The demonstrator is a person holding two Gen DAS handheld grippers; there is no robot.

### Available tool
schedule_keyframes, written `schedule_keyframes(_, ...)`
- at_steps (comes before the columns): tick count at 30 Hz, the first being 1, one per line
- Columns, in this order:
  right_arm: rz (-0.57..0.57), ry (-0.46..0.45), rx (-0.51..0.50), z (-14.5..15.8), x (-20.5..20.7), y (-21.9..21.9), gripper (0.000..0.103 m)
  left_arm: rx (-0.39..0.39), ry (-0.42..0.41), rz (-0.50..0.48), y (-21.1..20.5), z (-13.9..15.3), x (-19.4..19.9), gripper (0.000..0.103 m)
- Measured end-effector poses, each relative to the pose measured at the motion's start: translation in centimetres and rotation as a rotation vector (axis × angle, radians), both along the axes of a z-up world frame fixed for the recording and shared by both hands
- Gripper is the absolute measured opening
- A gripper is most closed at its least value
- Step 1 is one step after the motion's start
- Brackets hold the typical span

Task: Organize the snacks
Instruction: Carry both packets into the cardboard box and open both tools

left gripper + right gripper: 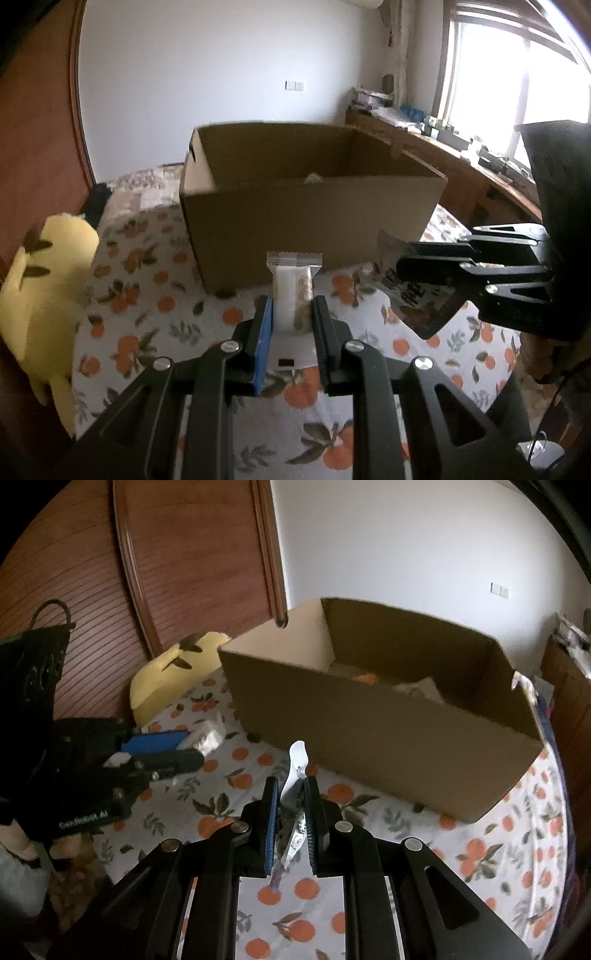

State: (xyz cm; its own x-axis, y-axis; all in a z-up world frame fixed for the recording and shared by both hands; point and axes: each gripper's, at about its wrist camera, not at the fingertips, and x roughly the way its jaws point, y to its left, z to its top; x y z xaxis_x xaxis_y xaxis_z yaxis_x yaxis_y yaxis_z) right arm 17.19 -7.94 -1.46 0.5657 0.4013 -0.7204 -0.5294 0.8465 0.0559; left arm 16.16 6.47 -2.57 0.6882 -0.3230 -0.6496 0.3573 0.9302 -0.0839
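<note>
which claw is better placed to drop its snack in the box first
Probably left: the left claw grips its white snack pack squarely facing the cardboard box; the right claw sits further off.

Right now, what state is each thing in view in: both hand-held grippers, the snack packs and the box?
Left hand-held gripper: shut on the white snack bar.
White snack bar: sealed, held upright off the cloth.
Right hand-held gripper: shut on the flat snack packet.
Flat snack packet: pinched edge-on, hanging loose below the pads.
Cardboard box: open-topped, standing on the cloth, some items already inside.
Yellow plush: lying beside the box, untouched.
</note>
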Motion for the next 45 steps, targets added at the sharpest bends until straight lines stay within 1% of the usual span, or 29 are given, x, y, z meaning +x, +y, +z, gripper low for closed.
schedule_keyframes(6, 0.002, -0.065, -0.015, 2.8, 0.6, -0.9, 0.011, -0.001, -0.066, -0.006, -0.7, 2.9, 1.6, 0.02)
schedule_keyframes(12, 0.003, -0.126, -0.02, 5.8, 2.4, -1.4, 0.011, -0.013, -0.109, -0.011, -1.7, 5.2, 4.8, 0.02)
schedule_keyframes(17, 0.002, -0.165, -0.036, 7.2, 4.6, -1.6, 0.011, -0.02, -0.122, -0.007, -2.2, 6.0, 7.9, 0.02)
schedule_keyframes(20, -0.002, -0.185, -0.035, 7.5, 5.9, -1.9, 0.011, -0.021, -0.128, -0.002, -2.2, 6.1, 9.6, 0.02)
schedule_keyframes(25, -0.019, -0.185, -0.038, 7.0, 8.5, -2.1, 0.011, 0.037, -0.115, -0.011, -3.0, 5.3, 12.4, 0.02)
schedule_keyframes(30, -0.053, -0.179, -0.047, 6.0, 10.8, -2.6, 0.011, 0.023, -0.084, -0.003, -2.8, 3.9, 14.5, 0.02)
schedule_keyframes(35, -0.077, -0.158, -0.062, 4.4, 12.6, -3.2, 0.011, 0.013, -0.06, -0.003, -3.1, 2.6, 15.3, 0.02)
schedule_keyframes(39, -0.089, -0.128, -0.06, 3.0, 13.2, -3.9, 0.011, 0.008, -0.037, -0.002, -3.2, 1.6, 15.6, 0.022)
schedule_keyframes(45, -0.101, -0.095, -0.055, 1.5, 13.2, -4.1, 0.012, 0.009, -0.038, 0.007, -3.6, 1.3, 15.1, 0.028)
